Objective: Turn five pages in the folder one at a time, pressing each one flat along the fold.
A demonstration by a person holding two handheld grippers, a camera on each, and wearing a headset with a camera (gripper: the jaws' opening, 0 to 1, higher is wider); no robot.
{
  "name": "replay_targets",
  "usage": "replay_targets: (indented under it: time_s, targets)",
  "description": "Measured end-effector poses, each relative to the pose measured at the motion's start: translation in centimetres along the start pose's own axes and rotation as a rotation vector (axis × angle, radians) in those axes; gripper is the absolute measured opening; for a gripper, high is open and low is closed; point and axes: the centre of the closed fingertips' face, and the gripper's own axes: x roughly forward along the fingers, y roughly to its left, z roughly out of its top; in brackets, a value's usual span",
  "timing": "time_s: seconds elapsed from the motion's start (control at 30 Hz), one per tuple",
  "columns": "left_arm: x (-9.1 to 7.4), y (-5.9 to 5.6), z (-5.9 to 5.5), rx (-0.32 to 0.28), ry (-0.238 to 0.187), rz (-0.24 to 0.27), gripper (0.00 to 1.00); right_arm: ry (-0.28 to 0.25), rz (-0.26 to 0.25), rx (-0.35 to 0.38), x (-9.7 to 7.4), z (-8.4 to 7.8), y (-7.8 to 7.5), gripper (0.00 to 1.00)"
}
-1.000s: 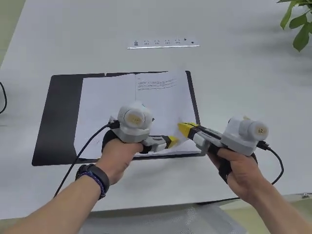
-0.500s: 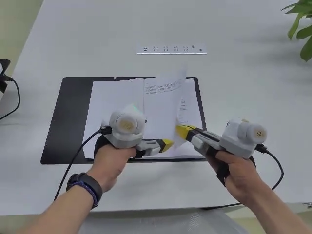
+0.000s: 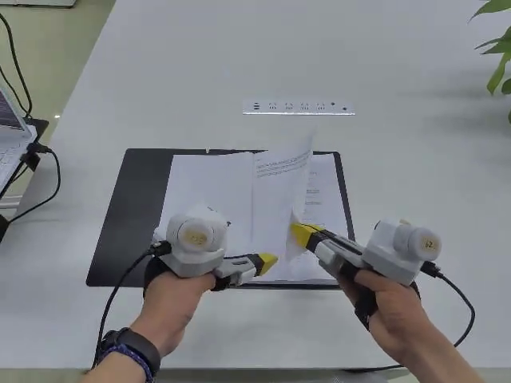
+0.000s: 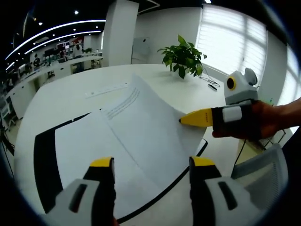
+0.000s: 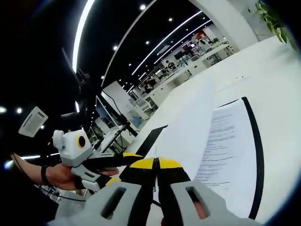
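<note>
Left side first: the black folder (image 3: pixel 120 239) lies open and flat on the white table (image 3: pixel 399 96). It has a matte cover, and the sheets already turned sit smooth on its left half. The left gripper (image 3: pixel 267 261) hovers at the folder's bottom edge near the fold, yellow-tipped jaws spread wide with nothing between them. Big change from a second ago: the page (image 3: pixel 279 199) was barely peeled up at its corner, and now it's standing nearly upright over the fold, thin printed paper bowing a bit. So I'd say this turn is about halfway, with the pressing not yet done. The right gripper (image 3: pixel 303 233) has its jaws pinched together on that page's lower edge.
</note>
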Motion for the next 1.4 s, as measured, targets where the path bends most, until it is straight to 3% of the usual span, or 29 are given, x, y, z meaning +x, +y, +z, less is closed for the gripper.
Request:
replay_targets:
  time_s: [0.4, 0.5, 0.8, 1.13, 1.4]
  targets:
    - [-3.0, 2.8, 0.1, -0.037, -0.032, 0.085, 0.64, 0.006, 0.059, 0.007, 2.4, -0.1, 2.3, 0.0]
    - [-3.6, 3.6, 0.1, -0.074, -0.046, 0.115, 0.64, 0.013, 0.075, 0.005, 3.1, -0.2, 2.8, 0.0]
    - [-5.5, 4.8, 0.1, -0.093, -0.062, 0.156, 0.65, 0.027, 0.121, 0.013, 5.2, -0.3, 4.7, 0.0]
    - [-8.6, 7.2, 0.0, -0.138, -0.099, 0.233, 0.65, 0.049, 0.173, 0.027, 7.1, -1.0, 6.8, 0.0]
    - [-9.8, 7.8, -0.7, -0.154, -0.1, 0.258, 0.65, 0.065, 0.211, 0.042, 8.7, -1.4, 8.2, 0.0]
